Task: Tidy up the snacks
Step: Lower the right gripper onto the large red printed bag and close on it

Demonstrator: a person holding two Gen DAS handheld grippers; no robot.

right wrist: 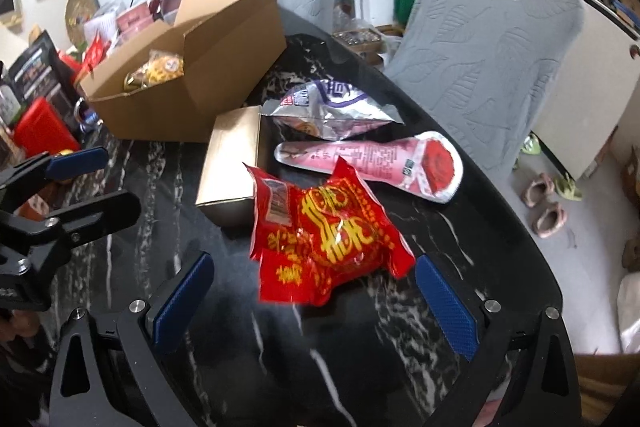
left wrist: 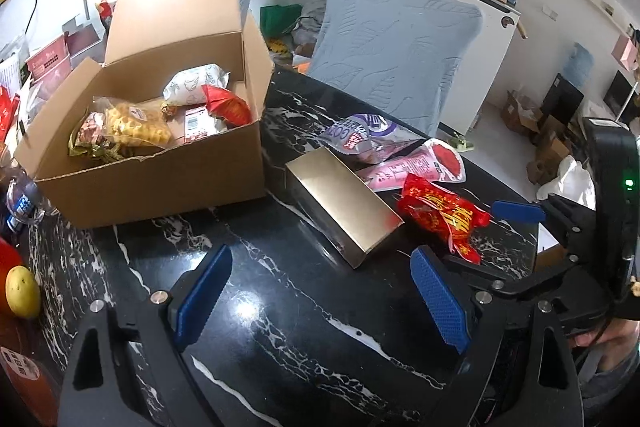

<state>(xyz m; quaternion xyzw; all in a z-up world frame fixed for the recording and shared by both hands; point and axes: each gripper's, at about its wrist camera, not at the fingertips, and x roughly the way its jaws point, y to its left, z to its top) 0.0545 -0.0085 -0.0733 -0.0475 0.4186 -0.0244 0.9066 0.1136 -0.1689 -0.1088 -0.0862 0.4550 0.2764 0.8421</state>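
An open cardboard box [left wrist: 160, 183] [right wrist: 168, 107] holding several snack packs stands on the black marble table [left wrist: 280, 327]. Beside it lie a gold box [left wrist: 344, 203] [right wrist: 232, 167], a red snack bag [left wrist: 444, 215] [right wrist: 324, 235], a pink pouch [left wrist: 416, 167] [right wrist: 380, 163] and a silver-purple bag [left wrist: 360, 135] [right wrist: 324, 111]. My left gripper [left wrist: 322, 301] is open and empty, a little short of the gold box. My right gripper [right wrist: 316, 309] is open, just short of the red bag; it also shows in the left wrist view [left wrist: 476, 231].
A blue-grey covered chair [left wrist: 400, 51] [right wrist: 480, 59] stands behind the table. A yellow fruit [left wrist: 23, 291], a bottle [left wrist: 24, 203] and red packages [right wrist: 44, 131] crowd the table's left side. The table's curved edge [right wrist: 540, 267] runs at the right.
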